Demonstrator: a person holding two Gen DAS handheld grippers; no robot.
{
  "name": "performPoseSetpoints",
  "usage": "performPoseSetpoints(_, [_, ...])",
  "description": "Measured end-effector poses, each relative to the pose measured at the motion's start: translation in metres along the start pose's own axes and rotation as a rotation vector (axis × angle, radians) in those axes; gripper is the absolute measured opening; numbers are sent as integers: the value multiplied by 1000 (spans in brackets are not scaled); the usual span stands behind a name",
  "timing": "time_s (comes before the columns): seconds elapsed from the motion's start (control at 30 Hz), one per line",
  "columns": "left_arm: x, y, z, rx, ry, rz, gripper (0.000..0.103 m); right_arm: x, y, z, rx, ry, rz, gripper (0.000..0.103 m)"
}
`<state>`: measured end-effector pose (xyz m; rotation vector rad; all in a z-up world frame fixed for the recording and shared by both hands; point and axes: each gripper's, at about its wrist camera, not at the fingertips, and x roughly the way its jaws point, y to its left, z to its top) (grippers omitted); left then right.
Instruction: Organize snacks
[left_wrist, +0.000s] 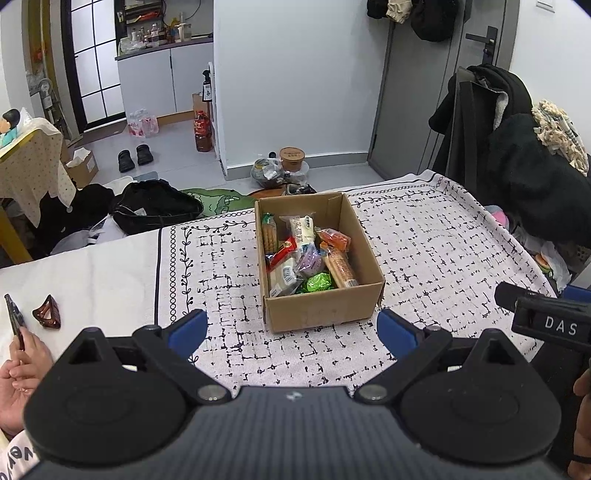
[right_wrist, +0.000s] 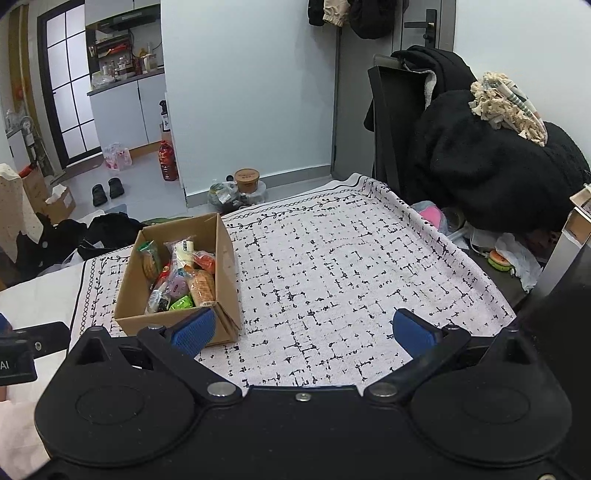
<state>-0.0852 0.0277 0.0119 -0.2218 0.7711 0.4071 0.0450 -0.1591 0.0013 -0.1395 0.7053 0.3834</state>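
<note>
Both wide and holding nothing: left gripper (left_wrist: 291, 326) just before the cardboard box (left_wrist: 325, 308) on the desk (left_wrist: 443, 258), right gripper (right_wrist: 303, 330) beside it. Snacks (left_wrist: 306, 258) packed inside; risk of pinching several slippery wrappers, or pushing the light box

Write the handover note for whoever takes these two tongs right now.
Left tongs: open, empty, held just short of the near wall of the cardboard box.
Right tongs: open, empty, over the bare patterned tablecloth to the right of the box.
Snacks: all those in view lie in the box, among them a green packet, an orange packet and a cracker pack. None lies loose on the cloth.
Done: the snacks are in the box.
Left: possibly tidying them inside; otherwise nothing obvious.
Off-job: a hair clip and a person's hand holding a phone at the far left.
</note>
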Motion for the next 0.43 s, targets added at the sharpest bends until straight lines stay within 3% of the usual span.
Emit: performPoseSetpoints(0.43, [3,-6,-2,17,-3,-15,98,8,0,-2,0,19,6,103])
